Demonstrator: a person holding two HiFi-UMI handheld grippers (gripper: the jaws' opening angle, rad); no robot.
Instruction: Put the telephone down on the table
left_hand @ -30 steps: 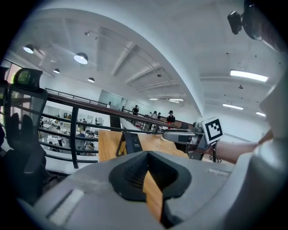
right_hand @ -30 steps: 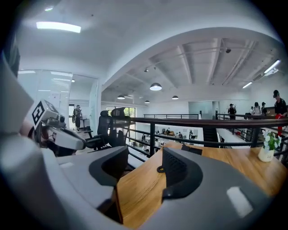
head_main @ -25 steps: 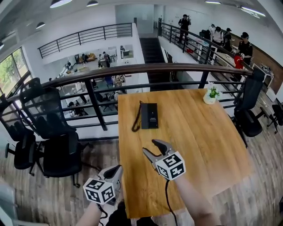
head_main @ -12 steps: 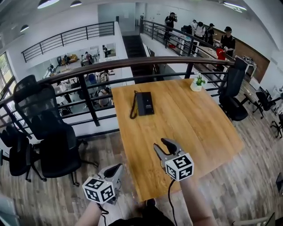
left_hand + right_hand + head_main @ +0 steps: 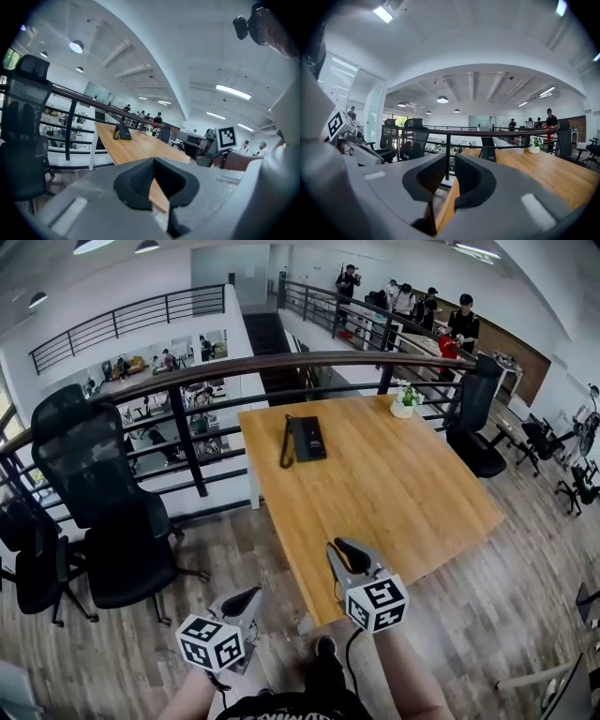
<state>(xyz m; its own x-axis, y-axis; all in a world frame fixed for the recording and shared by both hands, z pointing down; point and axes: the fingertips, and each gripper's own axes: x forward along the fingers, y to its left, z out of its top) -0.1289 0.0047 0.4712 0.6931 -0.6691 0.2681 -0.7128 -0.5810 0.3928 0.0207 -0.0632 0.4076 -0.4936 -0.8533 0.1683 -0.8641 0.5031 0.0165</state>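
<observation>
Black-and-white square markers (image 5: 377,602) on each gripper's cube; shirt print at the near edge too blurred to read. Telephone (image 5: 307,439) lies flat on far part of table (image 5: 403,502), well apart from both grippers. Potted plant (image 5: 404,399) at far right corner, railing (image 5: 272,367) beyond, black office chairs (image 5: 94,493) left. Left gripper (image 5: 251,594) over floor off the table's near left corner, tips together, empty. Right gripper (image 5: 339,547) over near edge, jaws closing, narrow gap, nothing between.

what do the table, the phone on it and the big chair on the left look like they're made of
The table looks like wood or wood veneer: warm tan, lengthwise grain lines, low sheen. The telephone seems to be matt black plastic, dull with no glints, though it is too small to be sure. The chair seems to have a black mesh back, since the railing shows faintly through it.
</observation>
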